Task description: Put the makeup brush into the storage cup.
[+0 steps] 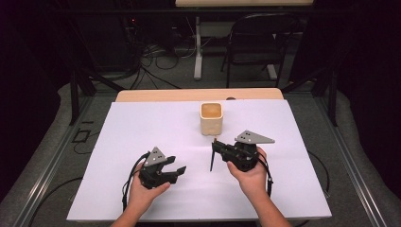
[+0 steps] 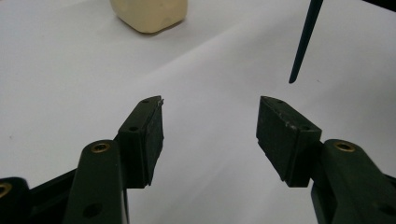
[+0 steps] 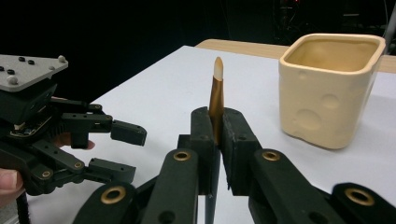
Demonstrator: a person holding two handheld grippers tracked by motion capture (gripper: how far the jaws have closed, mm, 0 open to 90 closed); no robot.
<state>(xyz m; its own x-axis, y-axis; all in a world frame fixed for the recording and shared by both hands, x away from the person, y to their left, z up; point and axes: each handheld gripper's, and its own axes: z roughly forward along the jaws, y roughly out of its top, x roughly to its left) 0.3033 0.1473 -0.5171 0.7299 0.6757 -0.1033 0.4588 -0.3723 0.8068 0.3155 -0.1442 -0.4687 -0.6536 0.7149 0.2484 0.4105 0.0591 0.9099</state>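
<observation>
High view: we look down on a white-covered desk [image 1: 142, 189] with two hand-held tongs near the bottom edge. Our right tongs [image 1: 216, 147] are clamped on a thin brush [image 1: 213, 158]. The brush stands nearly upright, its long axis running from twelve to six o'clock, with the dark pointed handle hanging down just above the desk.

The cream cup [image 1: 211, 118] stands at about eleven o'clock from the right tongs, near them. From the left tongs [image 1: 180, 171] it lies at about one o'clock and farther off, so the right hand [image 1: 248, 172] is the nearer one. We judge the coming move turns on this: the brush must rise and travel toward the cup's open mouth.

In the right gripper view, the black pads press together on the brush's golden collar [image 3: 216, 105], and a pale, tapered tip [image 3: 218, 67] points straight up. The cup [image 3: 329, 93] sits at two o'clock, a squarish ceramic-looking pot with rounded corners, a thick rim and shallow round dimples like cheese holes. Its surface looks smooth and matte.

In the left gripper view, the left tongs [image 2: 210, 128] stand wide apart with nothing between them, only bare white desk [image 2: 70, 70]. The pads are flat, black and a little scuffed. The brush's dark handle [image 2: 306, 42] hangs at one o'clock, and the cup's base [image 2: 149, 14] shows at eleven o'clock.
</observation>
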